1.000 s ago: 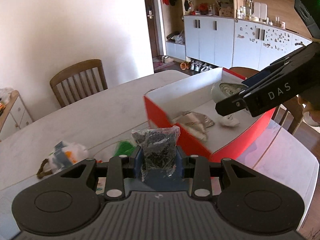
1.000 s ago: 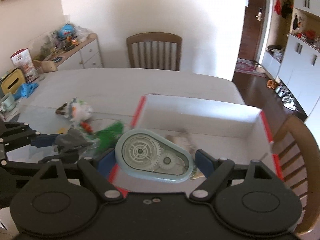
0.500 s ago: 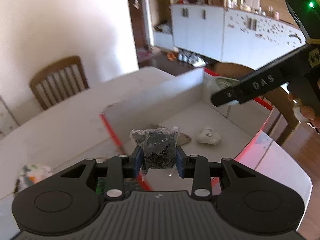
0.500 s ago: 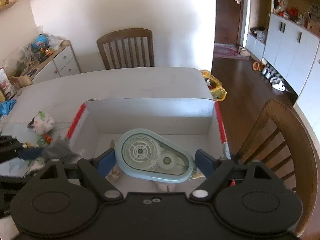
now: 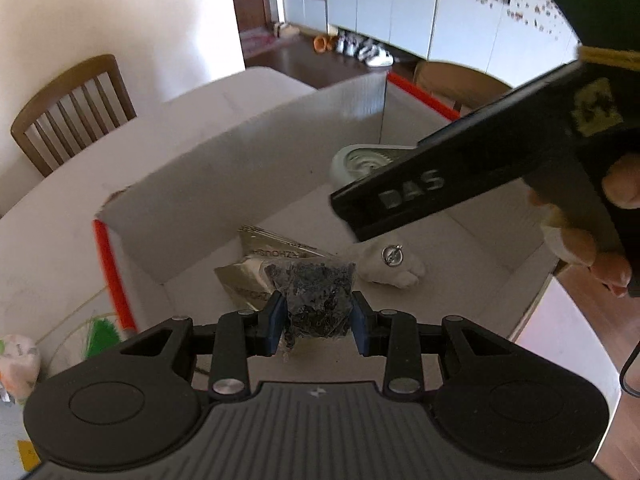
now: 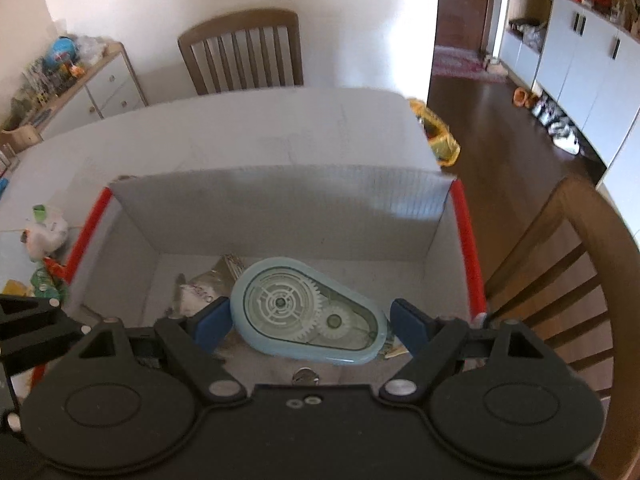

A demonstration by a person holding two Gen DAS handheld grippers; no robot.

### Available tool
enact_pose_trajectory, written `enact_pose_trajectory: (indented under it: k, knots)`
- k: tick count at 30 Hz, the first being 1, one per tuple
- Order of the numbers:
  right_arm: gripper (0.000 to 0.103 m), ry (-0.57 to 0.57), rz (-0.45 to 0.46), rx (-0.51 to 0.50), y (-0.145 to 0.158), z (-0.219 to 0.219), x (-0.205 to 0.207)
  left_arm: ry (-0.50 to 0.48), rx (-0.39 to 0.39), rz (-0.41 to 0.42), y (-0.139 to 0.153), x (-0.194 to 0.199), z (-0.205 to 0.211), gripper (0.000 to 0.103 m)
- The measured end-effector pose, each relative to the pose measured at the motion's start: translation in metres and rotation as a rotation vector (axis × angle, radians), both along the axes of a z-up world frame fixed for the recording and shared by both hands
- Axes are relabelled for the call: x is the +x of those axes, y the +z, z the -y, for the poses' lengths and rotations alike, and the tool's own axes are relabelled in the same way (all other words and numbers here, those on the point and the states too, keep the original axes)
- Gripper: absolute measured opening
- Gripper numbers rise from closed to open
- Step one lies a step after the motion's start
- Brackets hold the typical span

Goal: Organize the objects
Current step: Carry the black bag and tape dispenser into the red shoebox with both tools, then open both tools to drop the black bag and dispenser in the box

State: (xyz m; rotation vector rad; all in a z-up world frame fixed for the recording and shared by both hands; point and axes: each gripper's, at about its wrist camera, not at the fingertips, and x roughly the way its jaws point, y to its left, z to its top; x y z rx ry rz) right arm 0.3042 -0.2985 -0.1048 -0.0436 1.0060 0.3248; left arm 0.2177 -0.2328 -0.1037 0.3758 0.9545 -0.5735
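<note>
My left gripper (image 5: 318, 320) is shut on a small clear bag of dark bits (image 5: 316, 300), held over the open white box with red edges (image 5: 240, 176). My right gripper (image 6: 310, 322) is shut on a pale blue tape dispenser (image 6: 304, 308) with see-through gears, also held above the inside of the box (image 6: 280, 208). In the left wrist view one right finger (image 5: 400, 196), marked DAS, crosses the box, and the dispenser (image 5: 360, 162) shows behind it. On the box floor lie silver sachets (image 5: 256, 276) and a white soft toy with a metal ring (image 5: 394, 266).
The box stands on a pale table (image 6: 248, 128). Left of it lie a printed packet (image 5: 16, 364) and a green item (image 5: 102, 330). Wooden chairs stand at the far side (image 6: 240, 52) and at the right (image 6: 576, 264). A person's hand (image 5: 600, 220) holds the right gripper.
Both grippers have moved from beside the box to over its inside, sinking and tilting further down. Each keeps its grip; the box floor and its contents now fill the middle of both views.
</note>
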Motion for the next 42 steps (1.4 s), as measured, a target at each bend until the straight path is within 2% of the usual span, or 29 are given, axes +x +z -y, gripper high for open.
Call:
enact_pose_trajectory:
  k: [4,8,12,16,30,33,35,37,42]
  knots:
    - [0.085,-0.006,-0.054,0.002,-0.013,-0.001,0.010,-0.008,0.031,-0.041,-0.010,0.008,0.010,0.034]
    - [0.085,-0.002,-0.062,-0.047,-0.022,-0.007,0.014,-0.012,0.036,-0.090,-0.017,0.015,0.018,0.034]
    - [0.085,0.001,-0.078,-0.063,-0.027,-0.013,0.015,-0.002,0.069,-0.125,-0.025,0.021,0.022,0.034]
    - [0.085,-0.001,-0.098,-0.052,-0.033,-0.015,0.017,0.025,0.060,-0.179,-0.033,0.026,0.018,0.035]
    - [0.085,-0.030,-0.238,-0.055,-0.056,-0.012,0.031,0.027,0.089,-0.252,-0.043,0.026,0.014,0.036]
    - [0.085,-0.027,-0.235,-0.061,-0.056,-0.012,0.030,0.025,0.088,-0.267,-0.043,0.025,0.011,0.040]
    - [0.086,-0.028,-0.232,-0.056,-0.055,-0.012,0.028,0.030,0.076,-0.266,-0.041,0.023,0.009,0.054]
    - [0.086,-0.032,-0.225,-0.053,-0.053,-0.011,0.026,0.035,0.059,-0.249,-0.036,0.021,0.005,0.064]
    - [0.086,-0.039,-0.207,-0.027,-0.041,-0.006,0.022,0.046,0.042,-0.218,-0.028,0.012,-0.005,0.065]
